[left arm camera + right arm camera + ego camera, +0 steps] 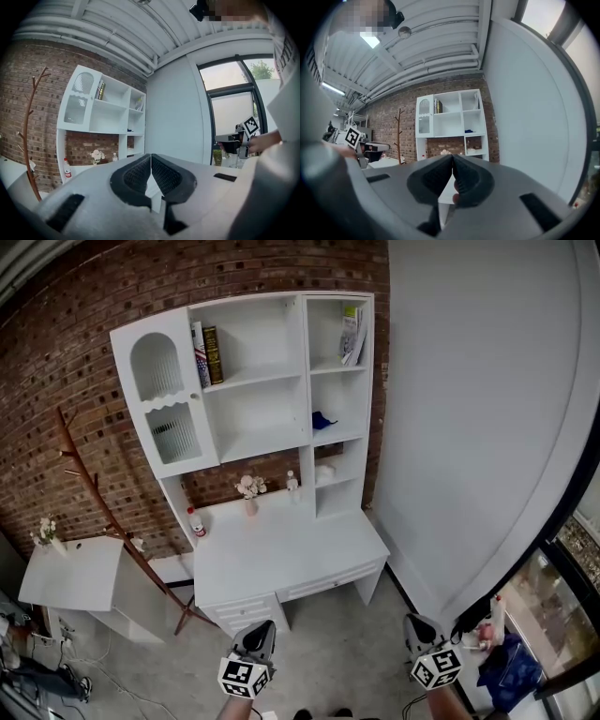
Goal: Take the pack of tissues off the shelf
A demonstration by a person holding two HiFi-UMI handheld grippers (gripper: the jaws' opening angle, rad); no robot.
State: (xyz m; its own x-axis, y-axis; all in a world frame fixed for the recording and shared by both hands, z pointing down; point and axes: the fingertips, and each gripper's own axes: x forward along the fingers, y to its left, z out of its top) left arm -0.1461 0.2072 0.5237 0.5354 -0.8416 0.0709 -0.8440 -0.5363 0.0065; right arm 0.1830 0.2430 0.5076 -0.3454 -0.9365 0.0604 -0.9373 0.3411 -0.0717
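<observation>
A white desk point(281, 554) with a shelf unit point(272, 381) stands against the brick wall. In the lowest right compartment lies a white bundle point(325, 472) that looks like the pack of tissues; it also shows small in the right gripper view point(474, 151). My left gripper point(261, 627) and right gripper point(418, 621) hang low at the bottom of the head view, well short of the desk. In the left gripper view point(151, 155) and the right gripper view point(453, 156) the pads of each gripper meet, so both are shut with nothing between them.
On the shelves sit books point(207, 354), papers point(352, 334) and a blue object point(322, 420). The desk top carries a flower vase point(249, 489), a small bottle point(292, 482) and a red-capped bottle point(196, 521). A wooden coat rack point(94, 493) and a small white table point(70, 573) stand at the left.
</observation>
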